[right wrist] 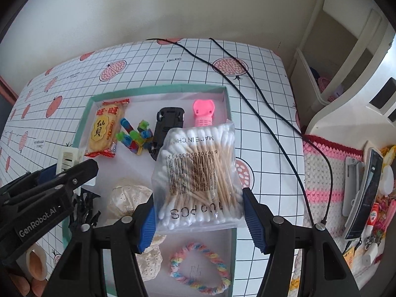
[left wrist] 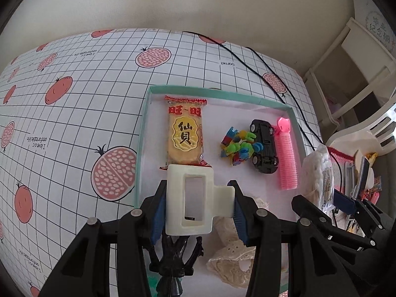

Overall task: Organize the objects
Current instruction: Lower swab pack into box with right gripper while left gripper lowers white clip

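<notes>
White oilcloth with a black grid and pink pomegranate prints is covering the table (left wrist: 74,79), and a cream wall is rising behind it. A shallow box with a mint-green rim (left wrist: 142,133) is sitting on the cloth, holding most of the things.

Along the box's far edge, from its left corner to its right, are lying a yellow rice cracker packet (left wrist: 185,133), a heap of bright plastic building pieces (left wrist: 238,146), a black toy car (left wrist: 264,146) on its roof, and a pink ribbed hair roller (left wrist: 287,156). Nearer the box's front edge are lying cream lace fabric (right wrist: 128,198) and a pastel twisted bracelet (right wrist: 200,267).

The left gripper (left wrist: 198,208) is squeezing a cream hair claw clip (left wrist: 190,198) between its blue-padded fingers, just above the box floor by the packet's near end. A black spiky item is lying under it, too hidden to identify.

The right gripper (right wrist: 200,217) is pinching a clear bag of cotton swabs (right wrist: 198,173) by its lower end, holding it up over the box's right side.

Two black cables (right wrist: 247,84) are trailing across the table's far right corner. Beyond the right edge, a pink and white crocheted mat (right wrist: 321,173) is carrying assorted clutter.
</notes>
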The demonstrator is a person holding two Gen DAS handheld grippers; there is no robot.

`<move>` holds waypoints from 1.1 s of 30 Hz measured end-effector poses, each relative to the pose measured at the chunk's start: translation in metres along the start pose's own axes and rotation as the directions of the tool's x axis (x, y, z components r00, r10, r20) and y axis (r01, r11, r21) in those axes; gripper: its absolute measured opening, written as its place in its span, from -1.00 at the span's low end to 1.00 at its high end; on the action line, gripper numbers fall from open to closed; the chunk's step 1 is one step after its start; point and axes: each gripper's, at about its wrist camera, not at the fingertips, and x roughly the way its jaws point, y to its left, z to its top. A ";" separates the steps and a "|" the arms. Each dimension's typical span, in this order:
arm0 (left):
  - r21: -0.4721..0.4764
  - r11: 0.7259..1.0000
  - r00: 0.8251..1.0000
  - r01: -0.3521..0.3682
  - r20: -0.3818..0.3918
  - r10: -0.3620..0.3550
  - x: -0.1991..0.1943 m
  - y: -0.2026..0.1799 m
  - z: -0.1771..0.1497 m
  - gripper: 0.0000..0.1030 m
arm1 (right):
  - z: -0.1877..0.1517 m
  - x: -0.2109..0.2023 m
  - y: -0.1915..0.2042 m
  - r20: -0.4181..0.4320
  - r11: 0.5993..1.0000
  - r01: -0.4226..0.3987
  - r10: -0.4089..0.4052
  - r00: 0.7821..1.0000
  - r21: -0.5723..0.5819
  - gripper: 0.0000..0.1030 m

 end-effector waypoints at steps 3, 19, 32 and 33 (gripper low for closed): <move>0.007 1.000 1.000 -0.010 -0.016 0.011 0.007 -0.001 -0.003 -0.05 | -0.002 0.009 0.002 -0.023 1.000 0.001 -0.001 1.000 -0.006 0.27; 0.031 0.999 0.998 -0.032 -0.048 0.034 0.019 -0.006 -0.007 -0.05 | -0.007 0.024 0.005 -0.072 1.000 -0.002 0.000 0.997 -0.021 0.29; 0.042 0.999 1.000 -0.018 -0.016 0.019 0.000 -0.010 0.000 0.04 | -0.001 0.012 0.007 -0.048 1.000 -0.015 0.014 0.999 -0.017 0.35; 0.042 0.999 1.000 -0.018 -0.008 0.019 -0.004 -0.009 0.001 0.04 | -0.001 0.009 0.007 -0.040 1.000 -0.015 0.015 0.999 -0.019 0.35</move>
